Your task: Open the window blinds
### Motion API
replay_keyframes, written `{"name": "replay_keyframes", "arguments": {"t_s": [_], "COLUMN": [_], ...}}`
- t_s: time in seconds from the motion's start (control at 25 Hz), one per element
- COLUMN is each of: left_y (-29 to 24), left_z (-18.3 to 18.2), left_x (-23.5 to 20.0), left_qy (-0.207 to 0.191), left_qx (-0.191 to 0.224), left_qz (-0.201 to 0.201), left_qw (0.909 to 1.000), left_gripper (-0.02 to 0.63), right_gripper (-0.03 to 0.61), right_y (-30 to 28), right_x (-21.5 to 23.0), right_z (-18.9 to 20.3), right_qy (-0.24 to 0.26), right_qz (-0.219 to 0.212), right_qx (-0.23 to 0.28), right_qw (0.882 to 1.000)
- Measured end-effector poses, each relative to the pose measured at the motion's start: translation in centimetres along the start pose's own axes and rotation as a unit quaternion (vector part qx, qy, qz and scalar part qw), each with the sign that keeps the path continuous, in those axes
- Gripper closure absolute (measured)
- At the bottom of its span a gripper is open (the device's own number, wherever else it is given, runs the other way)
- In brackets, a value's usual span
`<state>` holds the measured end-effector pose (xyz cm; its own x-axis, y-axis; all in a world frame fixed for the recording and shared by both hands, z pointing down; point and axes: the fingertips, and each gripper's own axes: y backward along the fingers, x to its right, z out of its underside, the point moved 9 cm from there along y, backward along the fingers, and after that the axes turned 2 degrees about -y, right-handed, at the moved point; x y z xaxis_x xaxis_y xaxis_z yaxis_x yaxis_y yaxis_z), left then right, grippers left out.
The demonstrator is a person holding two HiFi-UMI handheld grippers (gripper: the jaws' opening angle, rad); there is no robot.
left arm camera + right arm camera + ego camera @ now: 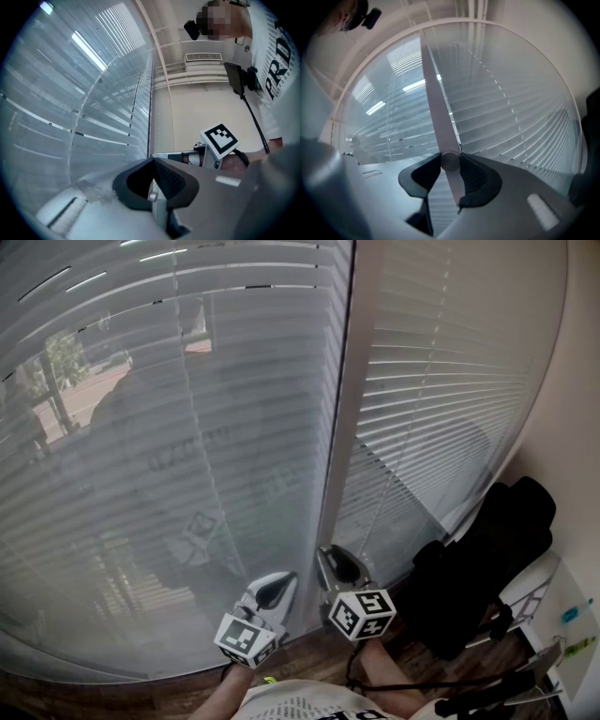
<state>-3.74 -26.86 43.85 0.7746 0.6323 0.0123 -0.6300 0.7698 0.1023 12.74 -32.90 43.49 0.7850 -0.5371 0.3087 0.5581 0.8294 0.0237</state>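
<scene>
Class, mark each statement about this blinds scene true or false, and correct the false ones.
1. The left gripper has its jaws together. True.
2. The right gripper is empty. False: its jaws grip the wand.
3. The blinds are pulled right up. False: they hang down.
4. Both grippers sit near the frame between the two blinds. True.

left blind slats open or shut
Partly open: in the head view, trees and street show hazily between the left blind slats.
</scene>
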Motion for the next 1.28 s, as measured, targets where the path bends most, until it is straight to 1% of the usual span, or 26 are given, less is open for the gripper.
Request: {"name": "replay_keyframes", "arguments": {"t_s": [0.08,0.16,0.24,0.36,0.52,0.64,0.72,0.76,1.08,1.16,1.28], "left_y": [0.1,0.2,0.3,0.2,0.2,0.4,0.6,0.6,0.5,0.4,0.4], "left_z": [0.0,0.0,-0.1,-0.1,0.2,0.1,0.1,0.1,0.2,-0.1,0.1], "left_x": [0.0,-0.1,0.0,0.3,0.7,0.7,0.7,0.7,0.6,0.6,0.5], "left_qy": [0.0,0.0,0.001,0.003,-0.001,0.0,0.0,0.0,0.003,0.004,0.0], "left_qx": [0.0,-0.001,-0.003,-0.004,-0.002,-0.001,-0.001,-0.001,-0.002,-0.004,-0.001], "left_qz": [-0.003,-0.004,-0.005,-0.005,0.0,-0.005,-0.007,-0.007,-0.006,-0.01,-0.004], "left_qw": [1.0,1.0,1.0,1.0,1.0,1.0,1.0,1.0,1.0,0.9999,1.0], "left_gripper": [0.621,0.621,0.621,0.621,0.621,0.621,0.621,0.621,0.621,0.621,0.621], "right_gripper": [0.44,0.409,0.407,0.407,0.407,0.411,0.411,0.437,0.442,0.442,0.443], "right_y": [0.3,0.4,0.4,0.1,-0.2,-0.4,-0.4,-0.3,-0.4,-0.3,-0.3], "right_x": [-0.4,-0.9,-1.2,-1.5,-1.9,-2.3,-2.4,-2.4,-2.4,-2.3,-2.0], "right_z": [-0.5,-0.8,-0.8,-0.6,-0.5,-0.6,-0.5,-0.4,-0.3,-0.3,-0.3], "right_qy": [0.087,0.175,0.238,0.294,0.344,0.385,0.393,0.392,0.39,0.381,0.343], "right_qz": [0.006,0.012,0.011,0.007,0.017,0.018,0.016,0.016,0.02,0.019,0.016], "right_qx": [-0.011,-0.028,-0.044,-0.055,-0.05,-0.049,-0.047,-0.046,-0.037,-0.035,-0.031], "right_qw": [0.996,0.984,0.97,0.954,0.937,0.921,0.918,0.919,0.92,0.924,0.939]}}
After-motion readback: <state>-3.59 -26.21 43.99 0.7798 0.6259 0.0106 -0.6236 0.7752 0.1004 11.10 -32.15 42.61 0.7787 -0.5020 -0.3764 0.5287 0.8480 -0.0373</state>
